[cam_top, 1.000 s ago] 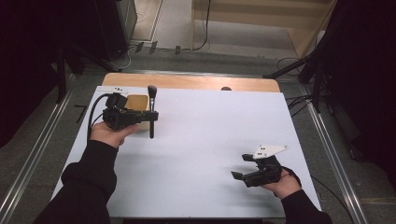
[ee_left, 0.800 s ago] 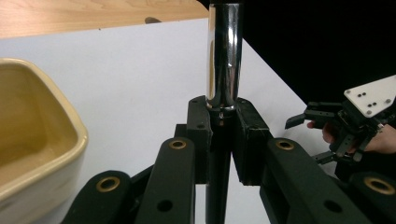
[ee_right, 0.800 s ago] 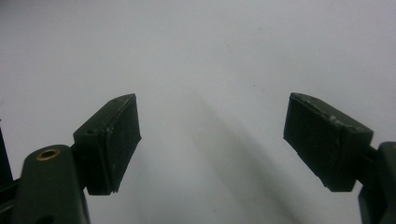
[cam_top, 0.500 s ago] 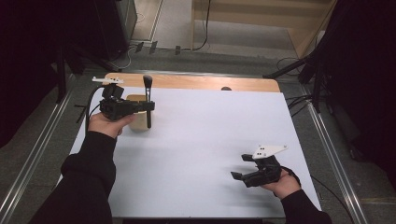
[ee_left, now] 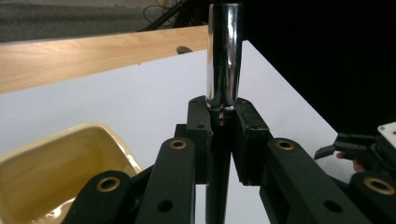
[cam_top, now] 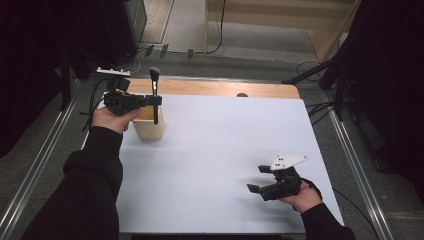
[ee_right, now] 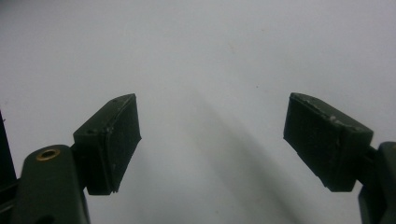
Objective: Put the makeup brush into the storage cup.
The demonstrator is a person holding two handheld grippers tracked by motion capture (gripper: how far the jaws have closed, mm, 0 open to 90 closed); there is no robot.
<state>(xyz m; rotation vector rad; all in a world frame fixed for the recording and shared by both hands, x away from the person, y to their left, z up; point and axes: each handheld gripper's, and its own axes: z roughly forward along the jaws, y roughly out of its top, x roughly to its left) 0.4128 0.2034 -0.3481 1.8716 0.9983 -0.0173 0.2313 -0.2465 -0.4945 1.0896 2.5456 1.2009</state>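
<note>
Lifted higher, left gripper (cam_top: 156,101) clamps the makeup brush (cam_top: 154,82) above the cream cup (cam_top: 148,127).

The high view looks forward and down over the whole white table (cam_top: 225,150). The left gripper view looks close along its jaws across that table, sharing the cream cup (ee_left: 56,168). The right gripper view faces bare tabletop, very near.

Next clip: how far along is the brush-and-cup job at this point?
Done: the left tool is shut on the makeup brush, holding it upright, bristles up, in the air. In hand: the brush hangs by the cream cup, its handle end beside the rim. Left: apparently lowering the brush in and letting go. The right tool rests open over the white table.
</note>
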